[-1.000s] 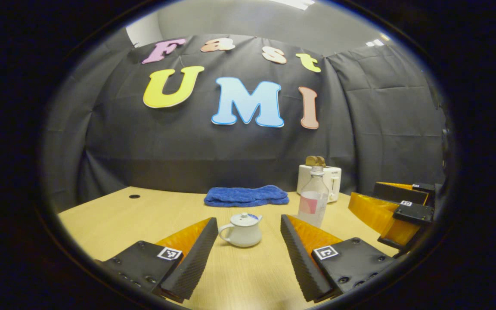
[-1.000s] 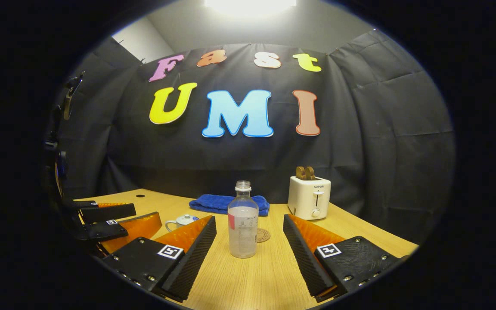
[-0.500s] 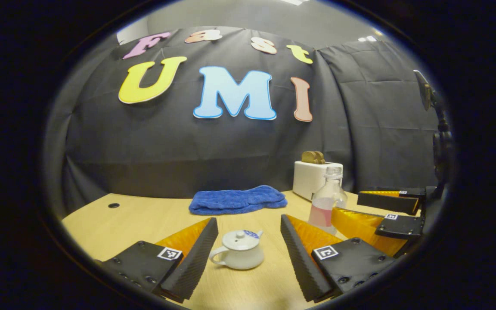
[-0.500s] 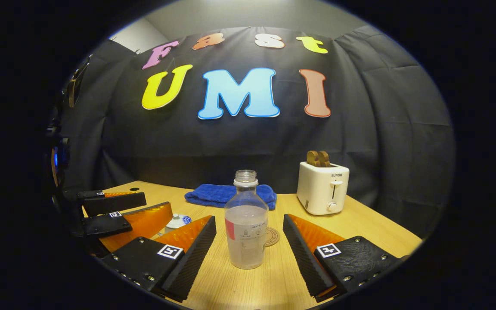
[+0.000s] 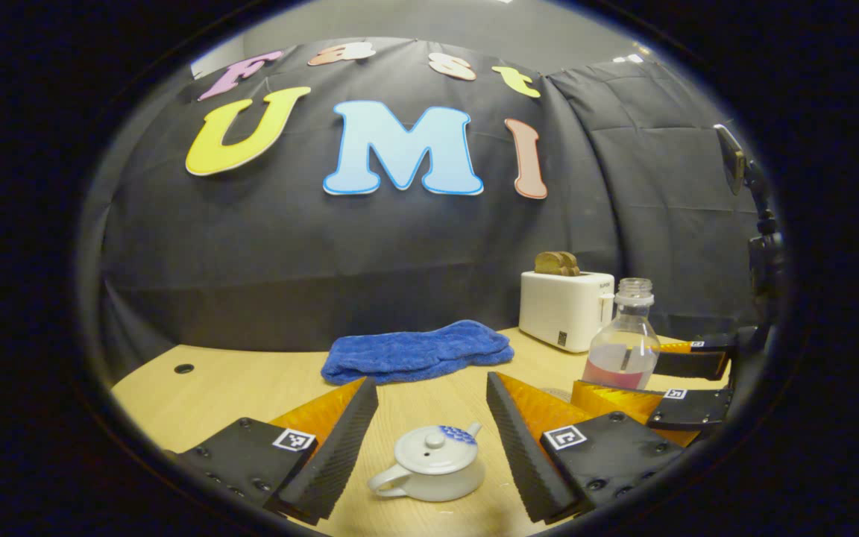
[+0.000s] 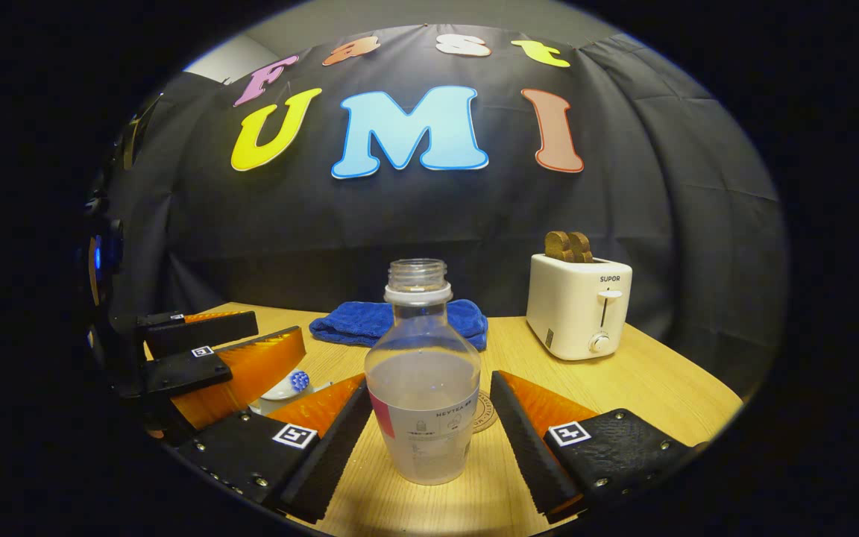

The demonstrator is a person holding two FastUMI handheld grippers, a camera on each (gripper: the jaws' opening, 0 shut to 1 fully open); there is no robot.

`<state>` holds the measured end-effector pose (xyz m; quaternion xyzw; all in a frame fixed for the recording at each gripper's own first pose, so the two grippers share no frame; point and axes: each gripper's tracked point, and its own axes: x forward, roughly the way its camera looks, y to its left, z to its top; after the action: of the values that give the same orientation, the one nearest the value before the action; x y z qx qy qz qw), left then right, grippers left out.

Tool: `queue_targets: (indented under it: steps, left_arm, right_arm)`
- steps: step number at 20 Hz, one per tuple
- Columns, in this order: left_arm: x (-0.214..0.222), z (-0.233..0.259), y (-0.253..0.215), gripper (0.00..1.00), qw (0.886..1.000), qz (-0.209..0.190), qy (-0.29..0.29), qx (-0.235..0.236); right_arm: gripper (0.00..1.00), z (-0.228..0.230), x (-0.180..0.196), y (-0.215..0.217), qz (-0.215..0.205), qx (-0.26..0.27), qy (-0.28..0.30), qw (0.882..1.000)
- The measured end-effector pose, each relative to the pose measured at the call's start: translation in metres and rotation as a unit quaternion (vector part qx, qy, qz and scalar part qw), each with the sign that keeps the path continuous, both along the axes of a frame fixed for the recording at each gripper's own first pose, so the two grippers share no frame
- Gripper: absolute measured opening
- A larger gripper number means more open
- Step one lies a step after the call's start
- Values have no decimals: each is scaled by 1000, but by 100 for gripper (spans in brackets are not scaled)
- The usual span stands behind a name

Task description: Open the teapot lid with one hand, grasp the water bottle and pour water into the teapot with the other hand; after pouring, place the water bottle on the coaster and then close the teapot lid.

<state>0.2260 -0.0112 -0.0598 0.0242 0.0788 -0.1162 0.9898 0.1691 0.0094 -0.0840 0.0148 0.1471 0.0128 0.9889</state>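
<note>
**Teapot & bottle: both lined up between open jaws**

Teapot [image 5: 433,464], lid on, is sitting dead ahead between our L gripper [image 5: 429,432] fingers, spread wide, holding nothing. Water bottle [image 6: 423,388] is standing upright between our R gripper [image 6: 429,429] fingers, also wide, no contact yet.

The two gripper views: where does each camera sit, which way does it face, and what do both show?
Left gripper view: rides on the left gripper, faces the teapot between its open fingers; the right gripper shows at the right edge.
Right gripper view: rides on the right gripper, faces the bottle between its open fingers; the left gripper shows at the left.
Shared: teapot, bottle, blue towel, toaster, table.
</note>
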Motion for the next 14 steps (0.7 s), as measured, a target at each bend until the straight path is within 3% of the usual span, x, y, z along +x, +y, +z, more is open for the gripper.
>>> queue_targets:
  steps: [4,11,14]
  left_arm:
    - [5,-25,-6,96,999,-7,35,-9]
    - [6,-28,2,94,999,10,34,-15]
    - [6,-31,1,83,999,12,34,-22]
  right_arm:
    - [97,-18,-1,4,6,-6,24,1000]
    - [97,-17,1,-4,-6,-21,20,1000]
    - [97,-24,1,-4,-6,-14,33,999]
